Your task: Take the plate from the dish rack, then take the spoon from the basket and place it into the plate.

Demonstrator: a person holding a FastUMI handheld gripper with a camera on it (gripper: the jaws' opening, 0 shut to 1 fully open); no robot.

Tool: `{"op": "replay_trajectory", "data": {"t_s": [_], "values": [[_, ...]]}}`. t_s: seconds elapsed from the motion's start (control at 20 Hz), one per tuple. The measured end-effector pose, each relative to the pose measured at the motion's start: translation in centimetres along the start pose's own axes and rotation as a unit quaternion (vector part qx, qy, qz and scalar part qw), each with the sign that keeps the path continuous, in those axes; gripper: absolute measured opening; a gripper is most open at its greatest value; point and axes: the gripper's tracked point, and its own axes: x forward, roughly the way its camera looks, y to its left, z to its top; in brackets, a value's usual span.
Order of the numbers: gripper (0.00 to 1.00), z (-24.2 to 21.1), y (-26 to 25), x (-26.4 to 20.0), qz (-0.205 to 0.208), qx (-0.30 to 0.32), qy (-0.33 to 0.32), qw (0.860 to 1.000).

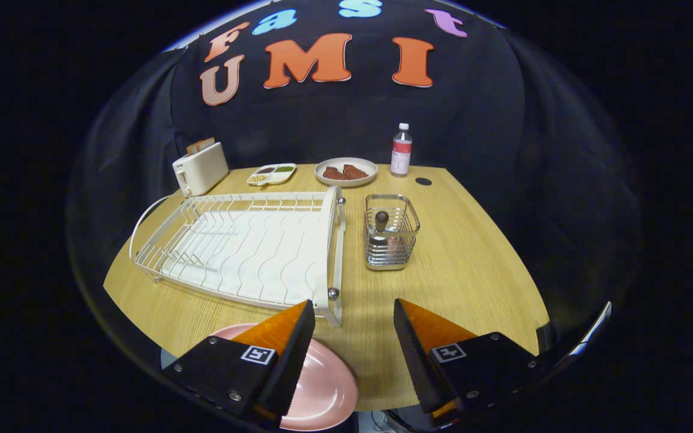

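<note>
A pink plate (322, 388) lies flat on the wooden table (473, 264) at its near edge, partly under my left finger (286, 343). My gripper (352, 313) is open above the table edge, with nothing between the fingers. Beyond the fingers stands a wire basket (390, 240) holding a spoon whose dark handle end (381, 219) sticks up. The white dish rack (244, 249) sits to the left of the basket with no dishes in it.
At the back of the table stand a white toaster (200, 168), a small divided tray (271, 174), a plate with brown food (346, 171) and a water bottle (401, 150). A small dark disc (423, 181) lies near the bottle.
</note>
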Motion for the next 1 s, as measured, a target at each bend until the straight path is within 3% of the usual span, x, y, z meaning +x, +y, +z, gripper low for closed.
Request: {"op": "replay_trajectory", "data": {"t_s": [0.35, 0.6, 0.75, 1.0], "values": [[0.83, 4.9, -1.7, 0.8, -0.022, 0.003, -0.104, 0.994], [0.81, 5.9, -1.4, 3.3, -0.024, -0.001, -0.138, 0.99], [0.72, 6.0, -2.0, 5.0, -0.04, -0.013, -0.153, 0.987], [0.49, 5.9, -2.8, 7.7, -0.065, -0.034, -0.16, 0.984]]}}
